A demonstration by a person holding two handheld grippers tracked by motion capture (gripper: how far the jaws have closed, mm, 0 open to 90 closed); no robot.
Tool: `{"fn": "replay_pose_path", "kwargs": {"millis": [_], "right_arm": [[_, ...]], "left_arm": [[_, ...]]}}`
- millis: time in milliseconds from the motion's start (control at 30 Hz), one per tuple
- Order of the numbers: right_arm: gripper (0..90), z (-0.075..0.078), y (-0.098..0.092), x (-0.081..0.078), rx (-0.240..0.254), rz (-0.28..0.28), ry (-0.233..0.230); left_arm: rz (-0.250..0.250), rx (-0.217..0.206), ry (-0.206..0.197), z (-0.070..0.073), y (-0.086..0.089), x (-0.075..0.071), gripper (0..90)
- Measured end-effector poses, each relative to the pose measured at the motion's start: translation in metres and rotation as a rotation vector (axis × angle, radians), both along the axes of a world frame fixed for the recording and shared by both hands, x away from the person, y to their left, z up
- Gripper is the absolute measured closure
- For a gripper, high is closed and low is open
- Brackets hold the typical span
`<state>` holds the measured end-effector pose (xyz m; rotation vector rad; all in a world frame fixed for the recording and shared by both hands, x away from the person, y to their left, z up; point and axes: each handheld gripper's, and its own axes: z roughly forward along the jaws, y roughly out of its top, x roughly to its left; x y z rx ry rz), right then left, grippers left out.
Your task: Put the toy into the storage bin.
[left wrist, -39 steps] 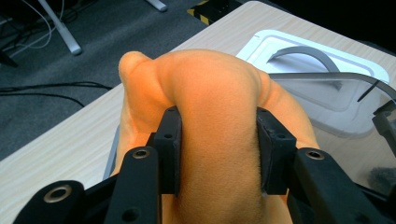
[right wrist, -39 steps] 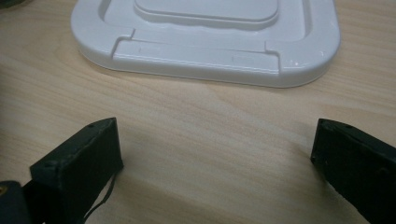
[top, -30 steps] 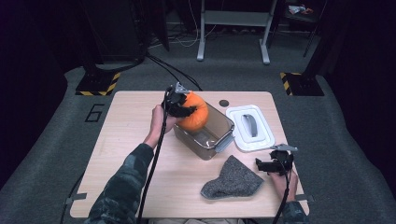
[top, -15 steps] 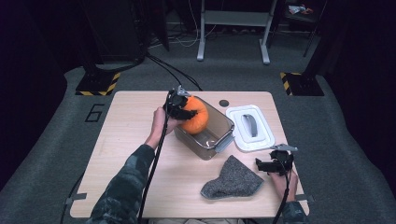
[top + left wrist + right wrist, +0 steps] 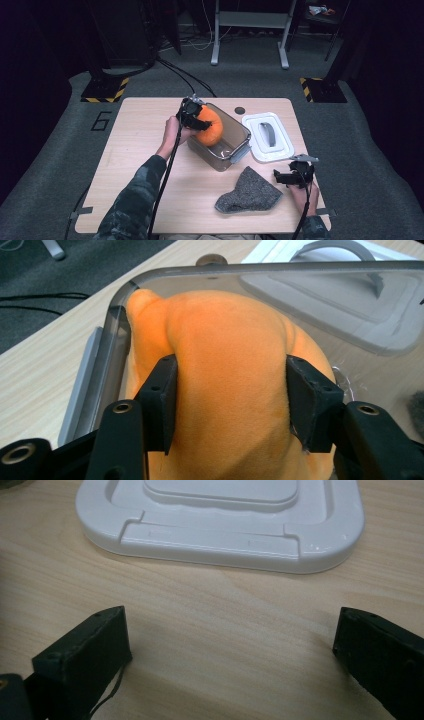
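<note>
The orange soft toy (image 5: 225,390) is seen inside the clear plastic box (image 5: 235,145) near the middle of the table (image 5: 140,150); the left gripper (image 5: 230,395) is placed around it, and its jaws have just been opening, with the toy between them and their pads at its two sides; whether the toy is being pressed cannot be told; the right gripper (image 5: 230,650) is held wide open above bare wood with nothing between its jaws; the white lid (image 5: 220,530) is laid just beyond it; a grey cloth (image 5: 250,192) is spread near the front edge
</note>
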<state>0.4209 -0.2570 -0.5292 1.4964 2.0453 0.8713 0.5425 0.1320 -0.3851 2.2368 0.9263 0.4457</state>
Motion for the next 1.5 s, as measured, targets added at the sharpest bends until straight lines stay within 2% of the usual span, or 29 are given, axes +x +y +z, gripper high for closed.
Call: {"fn": "replay_pose_path", "kwargs": {"millis": [200, 233, 267, 300, 400, 700, 1000, 1267, 1500], "right_arm": [[0.8, 0.000, 0.000, 0.000, 0.000, 0.000, 0.000], [0.8, 0.000, 0.000, 0.000, 0.000, 0.000, 0.000], [0.8, 0.000, 0.000, 0.000, 0.000, 0.000, 0.000], [0.8, 0.000, 0.000, 0.000, 0.000, 0.000, 0.000], [0.8, 0.000, 0.000, 0.000, 0.002, -0.005, -0.001], [0.8, 0.000, 0.000, 0.000, 0.000, 0.000, -0.001], [0.8, 0.000, 0.000, 0.000, 0.002, -0.003, -0.001], [0.8, 0.000, 0.000, 0.000, 0.000, 0.000, 0.000], [0.8, 0.000, 0.000, 0.000, 0.000, -0.001, 0.000]], "left_arm": [[-0.007, 0.004, 0.026, -0.004, -0.002, 0.002, 39.4], [-0.007, -0.002, 0.024, -0.004, -0.002, 0.002, 38.7], [-0.014, -0.014, 0.016, -0.004, -0.001, 0.001, 42.1], [-0.019, -0.007, 0.010, -0.002, -0.001, 0.001, 45.3], [-0.011, 0.007, -0.005, 0.000, -0.003, -0.001, 42.3], [0.003, -0.053, -0.030, 0.008, 0.007, -0.005, 31.8], [-0.013, -0.085, -0.077, 0.016, 0.020, -0.026, 23.0], [0.003, -0.139, -0.120, 0.022, 0.043, -0.047, 17.3], [0.031, -0.154, -0.140, 0.019, 0.065, -0.062, 15.1]]}}
